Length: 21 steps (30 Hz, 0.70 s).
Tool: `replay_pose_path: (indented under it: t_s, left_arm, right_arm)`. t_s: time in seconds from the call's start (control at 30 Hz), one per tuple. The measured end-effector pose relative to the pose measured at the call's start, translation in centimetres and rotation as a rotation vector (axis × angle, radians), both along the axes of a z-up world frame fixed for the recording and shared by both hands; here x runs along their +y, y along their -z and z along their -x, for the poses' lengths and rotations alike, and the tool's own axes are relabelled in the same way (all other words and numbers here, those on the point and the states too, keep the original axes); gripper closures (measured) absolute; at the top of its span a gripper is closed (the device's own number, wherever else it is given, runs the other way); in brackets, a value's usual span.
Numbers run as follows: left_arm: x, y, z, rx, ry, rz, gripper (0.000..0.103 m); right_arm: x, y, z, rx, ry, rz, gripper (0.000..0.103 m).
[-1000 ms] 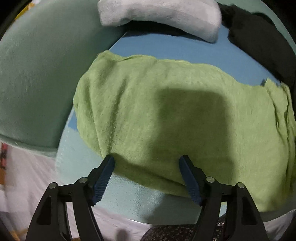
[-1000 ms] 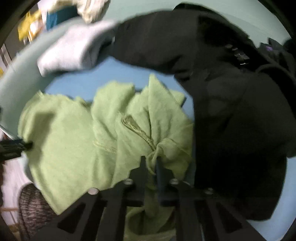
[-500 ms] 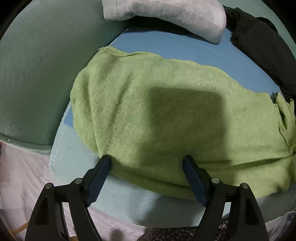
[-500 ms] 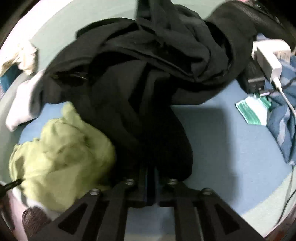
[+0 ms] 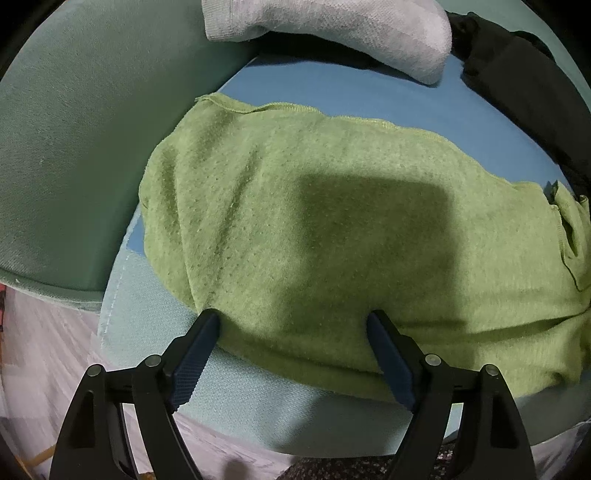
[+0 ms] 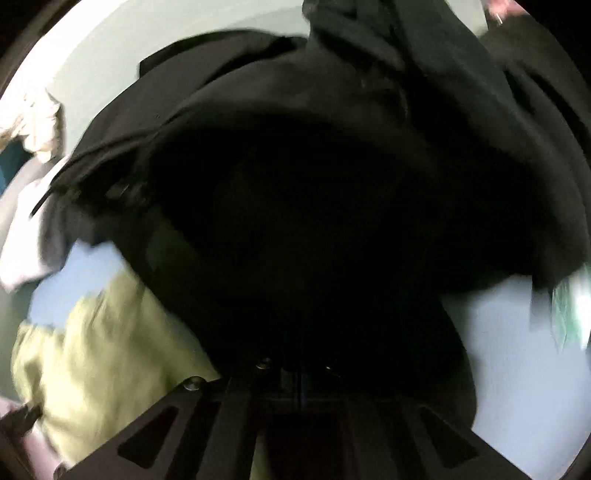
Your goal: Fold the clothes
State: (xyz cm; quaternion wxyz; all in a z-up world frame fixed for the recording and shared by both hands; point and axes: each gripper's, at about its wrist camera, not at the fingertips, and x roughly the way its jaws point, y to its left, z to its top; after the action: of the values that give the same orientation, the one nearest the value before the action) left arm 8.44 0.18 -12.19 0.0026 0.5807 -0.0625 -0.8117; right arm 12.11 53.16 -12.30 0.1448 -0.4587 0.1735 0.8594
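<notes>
Since a moment ago, my right hand-held gripper (image 6: pixel 295 373) left the green cloth (image 5: pixel 332 229), now shut over black clothes (image 6: pixel 314 203); left hand-held gripper (image 5: pixel 295 332) open, folding barely begun.

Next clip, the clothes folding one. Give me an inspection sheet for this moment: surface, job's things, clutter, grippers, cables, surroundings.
Surface: blue sheet with a pale green border, partly covered.
Job's things: green garment spread flat; black garment bunched, filling the right view; white sock at the far edge.
Clutter: teal-and-white item at right, too blurred to name.
Grippers: left gripper open, fingers astride the green garment's near edge, not pinching; right gripper shut, dark against the black garment, a grip cannot be confirmed.
Cables: nothing seen.
Surroundings: green cushion at left; pale floor below.
</notes>
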Motion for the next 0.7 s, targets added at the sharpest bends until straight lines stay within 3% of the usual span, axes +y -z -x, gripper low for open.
replay_pose_path:
  t_s: [0.13,0.23,0.3,0.37,0.4,0.43,0.47,0.6,0.7]
  left_arm:
    - [0.1,0.1,-0.1,0.008,-0.004,0.006,0.017]
    - [-0.1,0.0,-0.1,0.012,-0.006,-0.002,0.016]
    - [-0.2,0.0,-0.2,0.015,-0.007,-0.007,0.016]
    - [-0.3,-0.1,-0.4,0.02,-0.005,-0.009,0.016]
    - [-0.3,-0.2,-0.5,0.023,-0.004,-0.009,0.016]
    - [-0.3,-0.2,-0.6,0.027,-0.003,-0.009,0.015]
    - [-0.3,-0.3,-0.6,0.029,-0.003,-0.009,0.015]
    - [-0.4,-0.6,-0.7,0.017,-0.008,-0.008,0.016]
    - [-0.4,-1.9,-1.0,0.029,-0.012,-0.043,0.022]
  right_arm:
    - [4.6,-0.9,8.0,-0.01,0.103,-0.017,0.103]
    - [6.8,-1.4,12.2,-0.039,0.157,-0.002,0.103]
    - [6.9,-1.6,12.9,-0.054,0.167,0.001,0.101]
    - [5.6,-1.9,11.7,-0.064,0.092,-0.006,0.096]
    - [4.6,-2.1,10.3,-0.058,0.028,0.01,0.078]
    - [3.5,-2.4,8.5,-0.042,-0.049,0.044,0.054]
    - [2.1,-2.7,6.5,-0.021,-0.124,0.068,0.048]
    - [-3.4,-3.3,-0.5,0.018,-0.349,0.096,0.043]
    - [-5.7,-1.7,-2.0,-0.05,-0.393,0.088,0.042]
